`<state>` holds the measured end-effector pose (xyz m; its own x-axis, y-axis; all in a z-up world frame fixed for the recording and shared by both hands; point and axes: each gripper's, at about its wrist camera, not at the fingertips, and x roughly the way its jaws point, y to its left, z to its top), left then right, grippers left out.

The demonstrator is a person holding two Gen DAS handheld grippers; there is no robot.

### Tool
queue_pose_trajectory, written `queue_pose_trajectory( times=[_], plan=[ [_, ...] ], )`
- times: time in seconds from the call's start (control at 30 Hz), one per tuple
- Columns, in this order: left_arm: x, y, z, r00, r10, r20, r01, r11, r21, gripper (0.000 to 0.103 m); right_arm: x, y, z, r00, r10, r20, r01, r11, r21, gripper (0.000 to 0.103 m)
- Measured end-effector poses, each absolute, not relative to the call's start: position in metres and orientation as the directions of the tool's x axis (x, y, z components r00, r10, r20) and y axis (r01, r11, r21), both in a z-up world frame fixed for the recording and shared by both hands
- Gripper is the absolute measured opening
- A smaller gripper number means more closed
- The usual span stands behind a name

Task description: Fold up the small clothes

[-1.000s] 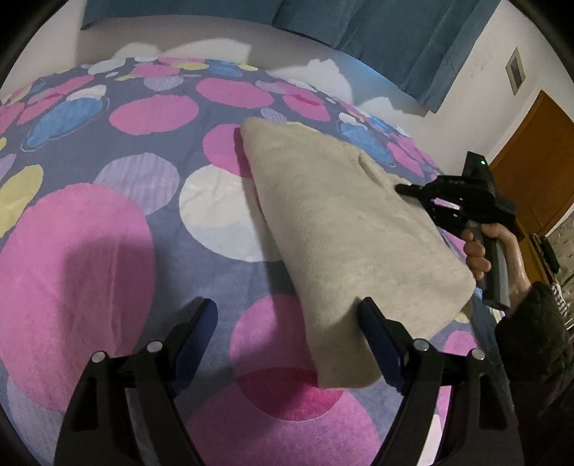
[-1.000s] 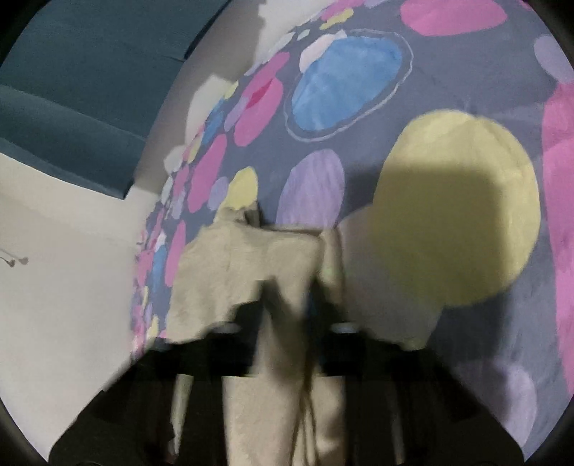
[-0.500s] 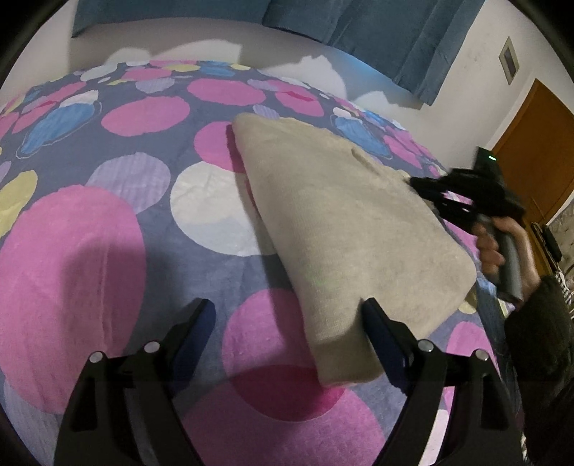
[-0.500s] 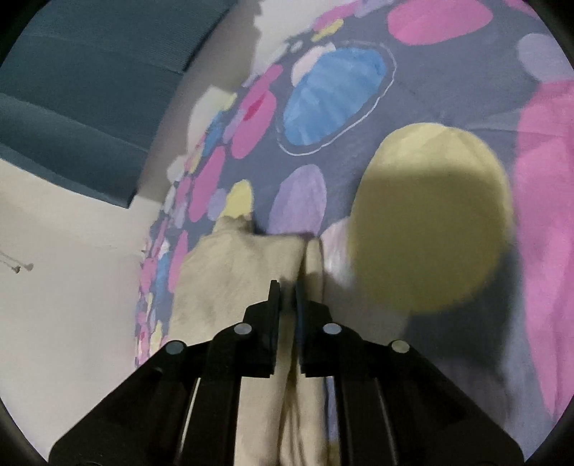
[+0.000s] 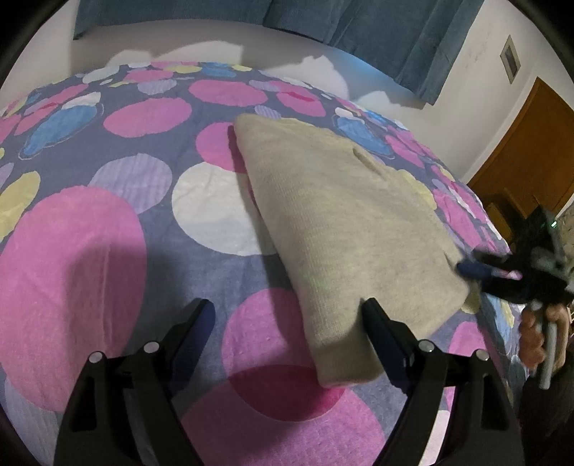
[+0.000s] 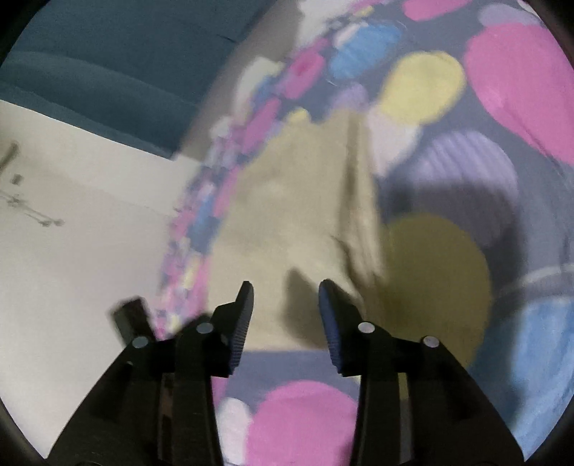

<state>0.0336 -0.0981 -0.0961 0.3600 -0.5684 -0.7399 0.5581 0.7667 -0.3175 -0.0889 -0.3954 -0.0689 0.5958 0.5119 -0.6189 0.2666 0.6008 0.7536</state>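
A folded beige garment (image 5: 340, 222) lies flat on the bedspread (image 5: 107, 251). My left gripper (image 5: 287, 308) hovers open just in front of it, and its right finger (image 5: 373, 322) is beside the garment's near corner. Nothing sits between its jaws. My right gripper (image 5: 477, 269), blurred and held by a hand (image 5: 538, 333), is at the garment's right edge. In the right wrist view the right gripper (image 6: 286, 290) has its jaws opening with nothing between them. There the garment (image 6: 294, 200) lies just beyond the fingertips.
The bedspread has large pink, white, yellow and blue circles. A blue curtain (image 5: 358, 25) hangs behind the bed. A wooden door (image 5: 531, 143) stands at the right. A white wall (image 6: 71, 251) runs along the bed's far edge.
The right gripper, earlier shut over the garment's fabric, has parted its jaws and drawn back off the garment toward its near right corner. The left gripper has stayed put.
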Motion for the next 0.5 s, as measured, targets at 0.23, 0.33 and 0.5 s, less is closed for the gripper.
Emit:
queue_pose_trajectory(
  times=[0.23, 0.33, 0.5],
  plan=[
    [0.034, -0.098, -0.098, 0.357, -0.569, -0.741, 0.557, 0.767, -0.32, 0.084, -0.096, -0.402, -0.081, 0.618, 0.527, -0.584, 0.266, 0.559, 0.785, 0.017],
    [0.036, -0.097, -0.099, 0.352, -0.574, -0.74, 0.553, 0.765, -0.331, 0.086, -0.1, -0.405, -0.084, 0.636, 0.547, -0.544, 0.248, 0.522, 0.816, 0.026],
    [0.036, -0.098, -0.1, 0.35, -0.575, -0.739, 0.557, 0.762, -0.329, 0.087, -0.105, -0.408, -0.08, 0.655, 0.549, -0.52, 0.243, 0.498, 0.832, 0.033]
  ],
)
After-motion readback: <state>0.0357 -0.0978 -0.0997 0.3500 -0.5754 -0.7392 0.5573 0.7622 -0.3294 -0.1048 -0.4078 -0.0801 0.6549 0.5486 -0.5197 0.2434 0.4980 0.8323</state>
